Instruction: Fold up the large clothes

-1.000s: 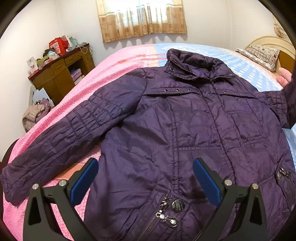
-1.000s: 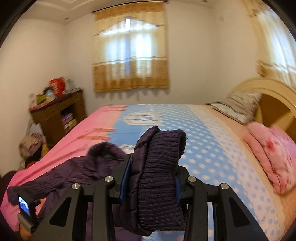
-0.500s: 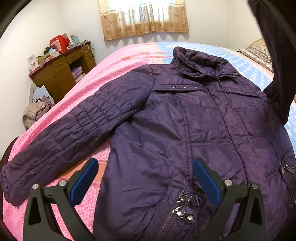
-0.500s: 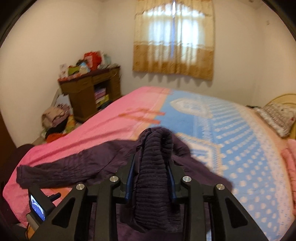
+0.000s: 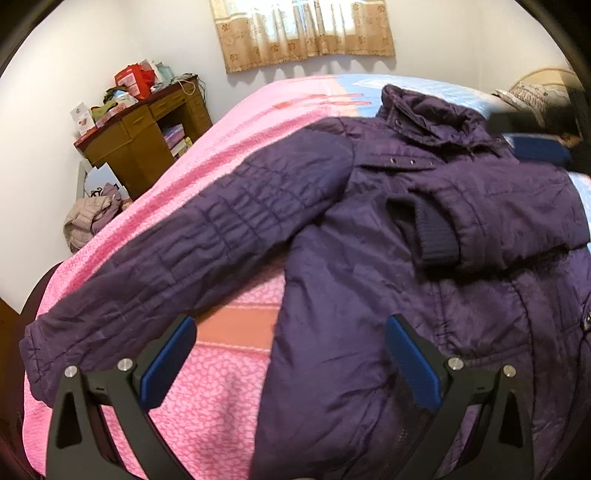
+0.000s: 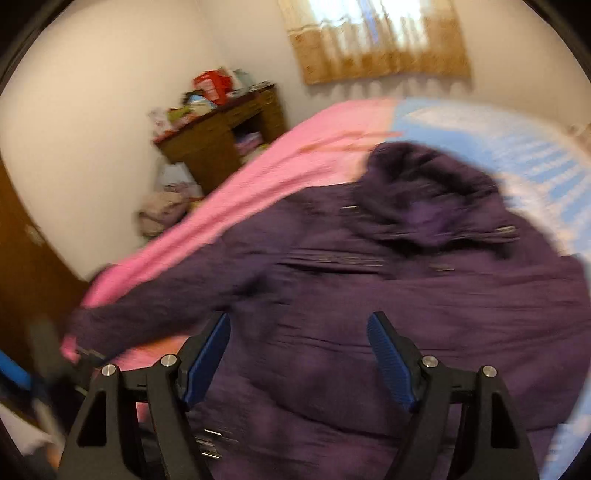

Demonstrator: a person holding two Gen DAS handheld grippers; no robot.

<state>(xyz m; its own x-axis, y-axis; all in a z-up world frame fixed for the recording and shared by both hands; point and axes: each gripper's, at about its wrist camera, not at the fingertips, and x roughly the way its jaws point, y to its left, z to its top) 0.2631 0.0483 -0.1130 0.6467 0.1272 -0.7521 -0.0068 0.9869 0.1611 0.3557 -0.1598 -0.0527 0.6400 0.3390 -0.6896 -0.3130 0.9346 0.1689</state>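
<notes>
One jacket (image 5: 369, 280): dark purple, padded, front up, spread across the bed (image 5: 236, 391); collar (image 5: 424, 114) toward the window end.
Near sleeve (image 5: 495, 218): folded in over the chest, ribbed knit cuff (image 5: 432, 236) lying on the front panel.
Far sleeve (image 5: 177, 266): stretched out straight over the pink half of the bed, its end close to the bed edge.
Zip pulls (image 6: 210, 443): low on the front, seen blurred in the right wrist view.
Left gripper (image 5: 288, 365): jaws wide, nothing between them; hovers over the jacket's lower side edge, one blue pad (image 5: 166, 362) above pink cover, the other above purple fabric.
Right gripper (image 6: 299, 354): jaws opening, nothing gripped; above the jacket front, not touching as far as the blur allows. In the left wrist view it shows as a blurred blue-and-black shape at the right edge, by the shoulder.
Bed cover: pink on one side, pale blue with white dots on the other.
Pillow (image 5: 532, 96): at the headboard end.
Cabinet (image 5: 144, 144): brown wood, by the wall, boxes and clutter on top.
Clothes pile (image 5: 92, 218): on the floor next to the cabinet.
Curtain (image 5: 306, 33): tan, over the window.
</notes>
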